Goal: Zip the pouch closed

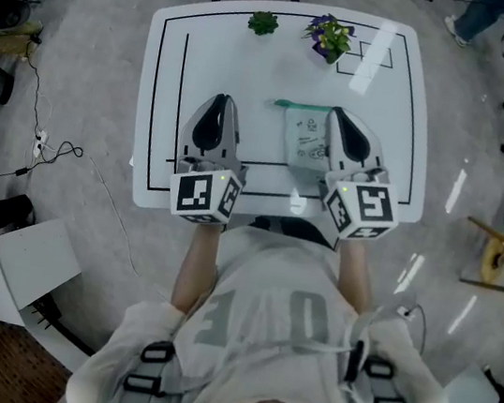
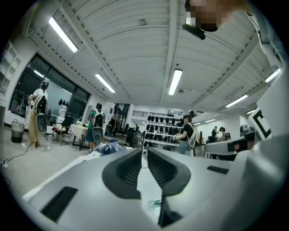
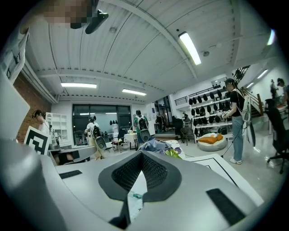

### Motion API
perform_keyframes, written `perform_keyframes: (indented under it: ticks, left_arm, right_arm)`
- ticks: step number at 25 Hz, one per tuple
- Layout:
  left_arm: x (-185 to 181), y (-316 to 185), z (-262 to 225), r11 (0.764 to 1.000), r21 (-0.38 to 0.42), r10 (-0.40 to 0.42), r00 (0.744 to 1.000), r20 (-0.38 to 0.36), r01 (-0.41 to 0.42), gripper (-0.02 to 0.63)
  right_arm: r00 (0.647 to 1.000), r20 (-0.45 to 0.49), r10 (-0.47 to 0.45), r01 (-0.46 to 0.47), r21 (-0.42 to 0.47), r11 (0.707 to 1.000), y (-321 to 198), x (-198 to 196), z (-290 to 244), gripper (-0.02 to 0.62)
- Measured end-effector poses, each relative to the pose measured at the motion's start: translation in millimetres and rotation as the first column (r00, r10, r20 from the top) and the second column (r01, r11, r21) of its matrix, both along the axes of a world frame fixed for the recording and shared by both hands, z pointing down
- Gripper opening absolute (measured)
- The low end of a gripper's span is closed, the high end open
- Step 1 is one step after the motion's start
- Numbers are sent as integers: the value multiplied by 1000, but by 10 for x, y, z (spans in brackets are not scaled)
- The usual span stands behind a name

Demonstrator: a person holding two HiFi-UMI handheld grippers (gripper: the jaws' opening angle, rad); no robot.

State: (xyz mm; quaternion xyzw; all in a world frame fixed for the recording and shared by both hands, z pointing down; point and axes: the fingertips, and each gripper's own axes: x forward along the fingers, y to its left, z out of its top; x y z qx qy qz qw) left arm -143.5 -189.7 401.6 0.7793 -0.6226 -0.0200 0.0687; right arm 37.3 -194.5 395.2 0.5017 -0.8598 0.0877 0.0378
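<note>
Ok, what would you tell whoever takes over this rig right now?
Left tongs: shut, empty, over the table left of the pouch.
Right tongs: shut, empty, by the pouch's right edge.
Pouch lies flat on the white table, teal zipper along its far edge.
Done: nothing evident; how far the zipper is closed can't be told.
Left: pin the pouch and run the zipper shut.

one table (image 1: pixel 218 58), one pouch (image 1: pixel 305 138), one green plant (image 1: pixel 262 24), one flowering plant (image 1: pixel 330 37), one left gripper (image 1: pixel 220 103), one right gripper (image 1: pixel 339 117)
</note>
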Motion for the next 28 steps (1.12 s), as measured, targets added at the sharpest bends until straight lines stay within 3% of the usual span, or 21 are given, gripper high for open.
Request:
perform_keyframes:
  ticks: [5,7,9,11,14,18,21,22,24,26,28]
  left_arm:
    - [194,-71,63,993,-34,115,993,3,-115,163]
    - [271,-107,164,985,-86,156,986,51,-152,222]
    - [325,-148,311,972,-155,198,969,149,-175,238]
    - [381,-212,458,954,-218,267,919,290,-208,238]
    - [468,-316,737,909,-320,395,794,463,-265,237]
    - [543,-408,1209,808,-511,565,635,527,-294,236]
    - [605,-425,1481,751,-592,640,542,545,-292,236]
    - [620,-431,1556,740,-609,654,521,549,-287,236]
    - [643,-444,1690,717,-639,676,503,539,-279,236]
    - [657,-465,1803,697,-664,689,508,517,-270,233]
    - [657,-488,1898,685,-682,695,512,505,-257,190]
  right_arm:
    - [1000,-3,-2,2,1,1000,-9,48,4,6]
    - [1000,-5,-2,2,2,1000,-14,71,3,6]
    - [1000,-5,-1,1,4,1000,-23,91,-8,6]
    - [1000,-5,2,-2,4,1000,-31,117,-18,8]
    - [1000,-6,4,-4,0,1000,-33,161,-10,8]
    - [1000,-10,2,-2,-9,1000,-25,205,30,8]
    - [1000,-16,4,-4,-14,1000,-17,230,55,8]
    - [1000,-16,5,-5,-15,1000,-16,239,59,6]
    - [1000,-16,10,-10,-20,1000,-9,264,72,8]
    - [1000,-17,17,-18,-27,999,2,300,94,6]
    - [999,-20,25,-26,-34,999,12,337,122,6]
